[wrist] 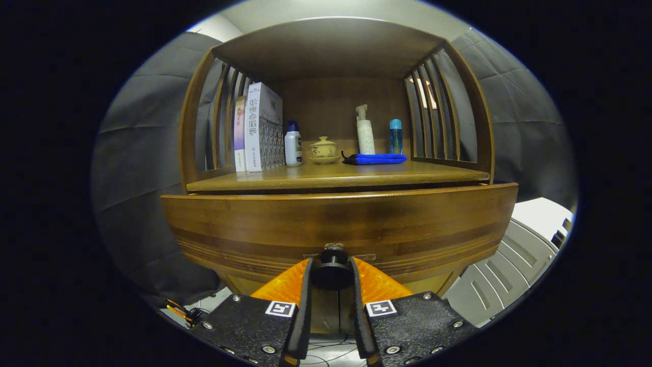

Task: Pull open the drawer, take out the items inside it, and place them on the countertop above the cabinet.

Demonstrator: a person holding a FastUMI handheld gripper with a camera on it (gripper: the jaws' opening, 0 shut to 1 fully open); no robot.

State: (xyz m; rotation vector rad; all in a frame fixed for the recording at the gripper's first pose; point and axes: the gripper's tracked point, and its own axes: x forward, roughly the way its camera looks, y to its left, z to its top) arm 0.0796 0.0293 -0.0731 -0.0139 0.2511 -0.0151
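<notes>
Gripping drawer knob (332, 269), jaws closing on it from both sides, gripper (332, 275) pressing against drawer front (336, 224). Drawer looking barely opened; contents hidden. Worktop (336, 177) above knob carrying bottles, books. Pulling, unloading remaining.

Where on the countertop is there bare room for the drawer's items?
The countertop's front strip is bare, widest ahead of the blue cloth. The back is crowded: books, white bottle, teacup, pump bottle, blue bottle. The gripper clamps the drawer knob.

"社会心理学" down the spine of the white book (253, 127)
</notes>
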